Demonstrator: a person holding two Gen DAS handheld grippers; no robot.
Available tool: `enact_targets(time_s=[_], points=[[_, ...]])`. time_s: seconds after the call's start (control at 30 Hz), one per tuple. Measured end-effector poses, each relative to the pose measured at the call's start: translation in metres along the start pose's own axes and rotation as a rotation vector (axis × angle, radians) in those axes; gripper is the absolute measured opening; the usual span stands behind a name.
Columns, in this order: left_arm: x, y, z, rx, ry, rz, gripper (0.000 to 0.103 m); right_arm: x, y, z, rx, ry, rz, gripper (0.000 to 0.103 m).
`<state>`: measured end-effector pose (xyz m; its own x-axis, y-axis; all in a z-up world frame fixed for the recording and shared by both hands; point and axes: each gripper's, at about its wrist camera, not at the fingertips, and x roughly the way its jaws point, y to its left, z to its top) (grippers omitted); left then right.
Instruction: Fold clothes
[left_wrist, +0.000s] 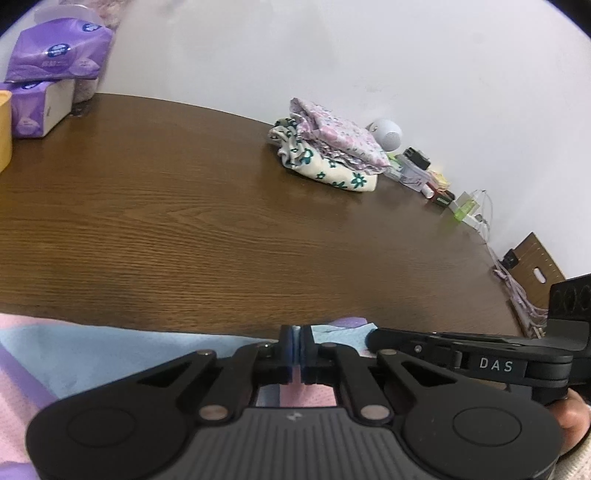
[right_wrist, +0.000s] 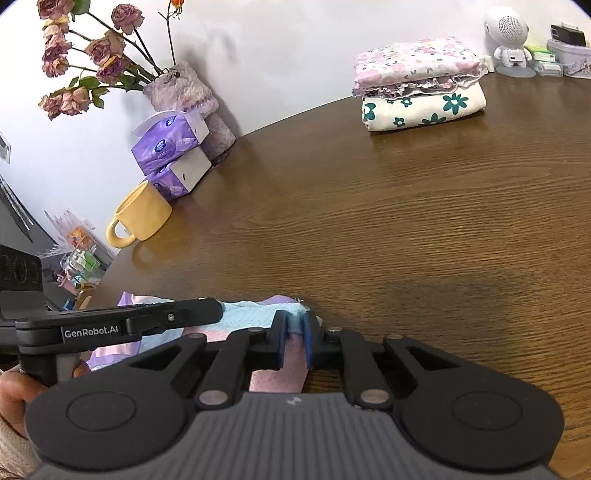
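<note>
Reading the housings first: the right gripper (right_wrist: 295, 332) as seen from the left wrist camera bears "DAS", and the left gripper (left_wrist: 295, 350) as seen from the right wrist camera bears "GenRobot.AI". The left gripper's fingers (left_wrist: 286, 347) are pressed together on the far edge of the pastel cloth (left_wrist: 92, 354), pink, blue and lilac, which lies at the near edge of the bench (left_wrist: 221, 229). The right gripper's fingers (right_wrist: 309, 343) pinch a bunched blue corner of the same cloth, a little pink fabric showing between them. Two folded floral garments (right_wrist: 417, 88) are stacked at the far side near the wall, just beside a small white robot figure (right_wrist: 508, 37). Purple tissue packs (right_wrist: 170, 147), print too small to read, a yellow mug (right_wrist: 142, 214) and a vase of dried roses (right_wrist: 192, 99) stand at the left edge. The bench's middle lies open between these.
</note>
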<state>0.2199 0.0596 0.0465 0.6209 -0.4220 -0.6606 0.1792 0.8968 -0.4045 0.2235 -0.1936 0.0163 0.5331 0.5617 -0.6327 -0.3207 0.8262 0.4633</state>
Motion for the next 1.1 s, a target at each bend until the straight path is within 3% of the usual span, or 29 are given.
enact_targets(time_s=[0.13,0.2,0.27,0.3,0.4,0.5,0.6,0.8,0.97,1.1], points=[[0.001,-0.001,-0.001,-0.005,0.0,0.005,0.003,0.002,0.002,-0.003,-0.006,-0.002,-0.009,0.009],[-0.002,-0.001,0.0,-0.014,-0.006,0.001,0.018,-0.001,0.003,-0.003,-0.006,-0.01,-0.009,0.012],[-0.014,-0.001,-0.002,-0.02,-0.035,-0.001,0.049,-0.012,0.005,-0.005,-0.011,-0.044,-0.009,0.014],[-0.021,-0.003,-0.005,-0.007,-0.053,0.006,0.051,-0.02,0.007,-0.007,-0.019,-0.065,-0.008,0.017],[-0.043,-0.009,-0.016,0.034,-0.101,0.02,0.051,-0.044,0.016,-0.02,-0.068,-0.114,-0.026,0.029],[-0.059,-0.016,-0.037,0.09,-0.102,-0.005,0.051,-0.061,0.023,-0.043,-0.092,-0.114,-0.022,0.041],[-0.069,-0.029,-0.061,0.166,-0.089,-0.029,0.051,-0.07,0.026,-0.067,-0.075,-0.095,-0.005,0.047],[-0.075,-0.052,-0.097,0.309,-0.083,0.031,0.053,-0.077,0.027,-0.102,0.007,-0.086,0.044,0.047],[-0.068,-0.051,-0.107,0.292,-0.076,0.067,0.048,-0.081,0.034,-0.119,0.004,-0.102,0.02,0.047],[-0.075,-0.049,-0.114,0.284,-0.081,0.036,0.05,-0.086,0.042,-0.128,-0.041,-0.126,-0.029,0.047]])
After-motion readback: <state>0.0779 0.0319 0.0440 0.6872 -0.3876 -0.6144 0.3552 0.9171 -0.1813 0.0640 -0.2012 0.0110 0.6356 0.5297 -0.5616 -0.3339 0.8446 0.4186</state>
